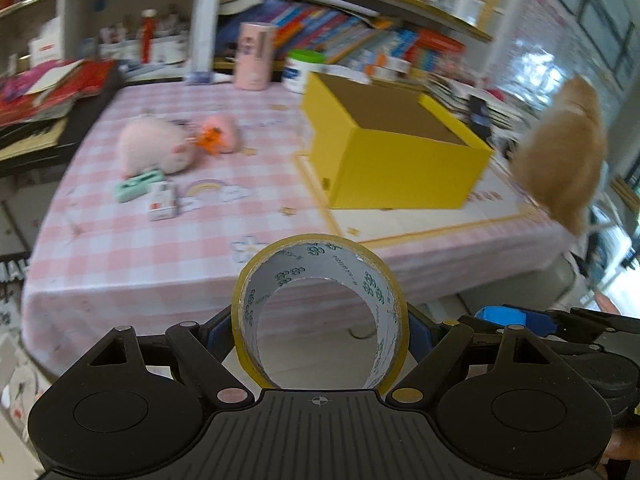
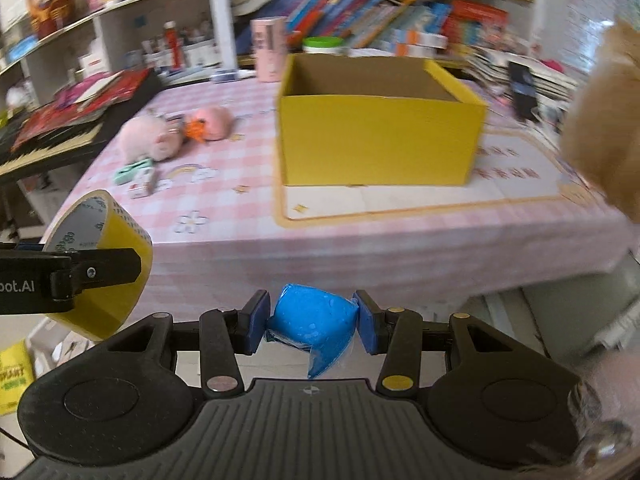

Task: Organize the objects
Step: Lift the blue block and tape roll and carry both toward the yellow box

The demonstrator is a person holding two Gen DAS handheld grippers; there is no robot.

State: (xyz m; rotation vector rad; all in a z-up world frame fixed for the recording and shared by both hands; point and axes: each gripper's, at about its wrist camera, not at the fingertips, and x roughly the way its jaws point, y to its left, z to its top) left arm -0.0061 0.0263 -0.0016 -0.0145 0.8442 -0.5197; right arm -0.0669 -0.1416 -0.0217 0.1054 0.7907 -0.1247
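- The left gripper (image 1: 320, 320) squeezes a tape roll (image 1: 320, 312).
- The right gripper (image 2: 314, 322) pinches a blue packet (image 2: 314, 326).
- A yellow box (image 2: 380, 136) sits open on the table (image 2: 360, 240).

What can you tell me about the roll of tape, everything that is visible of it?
The tape roll is a wide ring of yellowish clear packing tape on a grey card core printed with green marks. The left gripper clamps it from both sides, its hole facing the left wrist camera. It hangs in the air before the table, touching nothing else.

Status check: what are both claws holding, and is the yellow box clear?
Left gripper shut on tape roll. Right gripper shut on blue packet. Yellow box open, unobstructed.
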